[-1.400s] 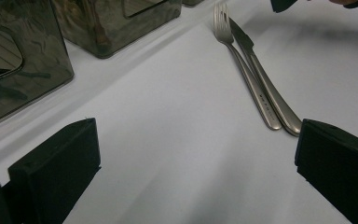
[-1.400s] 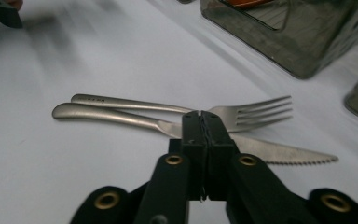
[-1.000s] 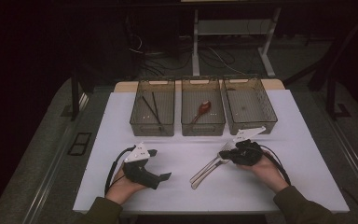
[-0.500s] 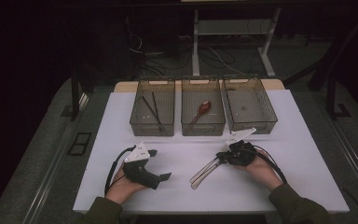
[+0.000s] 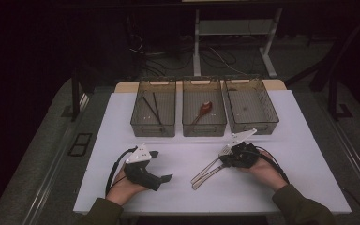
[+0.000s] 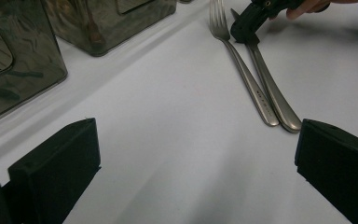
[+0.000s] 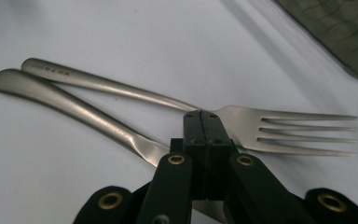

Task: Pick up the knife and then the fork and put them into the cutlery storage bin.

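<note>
My right hand-held gripper [image 5: 226,158] has crept a touch toward me and to my left since a second ago, settling at the cutlery; the left one has not budged. Right now its jaws are pressed together, tips down over the second piece, just where the handle broadens toward its head. Whether they actually pinch metal I can't tell: in the right gripper view the closed tips hide the contact.

That piece [image 7: 70,109] is a spoon or knife; its head is covered, so I won't call it. The fork [image 7: 279,129] lies touching it, tines bare on the desk [image 5: 286,140], the two handles meeting at the far ends.

My left hand-held gripper [image 5: 155,165] rests on the desk, spread wide, nothing between its jaws, pointed at the handle ends.

Beyond, three bins: the left bin [image 5: 153,129] holds dark sticks [image 5: 151,108], the middle bin [image 5: 204,127] a red-brown spoon [image 5: 203,110], the right bin [image 5: 251,124] looks empty. My guess: sorting, and this piece goes there.
</note>
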Demonstrator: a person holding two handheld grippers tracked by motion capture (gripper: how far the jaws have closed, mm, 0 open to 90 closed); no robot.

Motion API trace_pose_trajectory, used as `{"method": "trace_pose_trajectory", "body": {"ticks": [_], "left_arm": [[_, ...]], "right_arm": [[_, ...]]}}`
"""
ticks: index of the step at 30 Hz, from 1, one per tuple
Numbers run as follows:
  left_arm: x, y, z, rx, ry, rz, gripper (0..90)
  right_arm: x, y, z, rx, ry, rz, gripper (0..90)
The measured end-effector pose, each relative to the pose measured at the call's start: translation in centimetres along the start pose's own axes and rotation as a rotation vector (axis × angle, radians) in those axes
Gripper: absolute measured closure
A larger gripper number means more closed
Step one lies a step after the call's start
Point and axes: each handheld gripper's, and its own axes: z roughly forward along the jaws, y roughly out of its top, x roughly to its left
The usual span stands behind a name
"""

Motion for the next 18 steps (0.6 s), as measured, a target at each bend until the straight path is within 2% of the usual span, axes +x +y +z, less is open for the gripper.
{"method": "trace_pose_trajectory", "body": {"ticks": [18], "left_arm": [[-0.1,0.0,0.1,0.010,-0.017,0.010,0.0]], "right_arm": [[1.1,-1.2,-1.5,0.078,0.058,-0.029,89.3]]}}
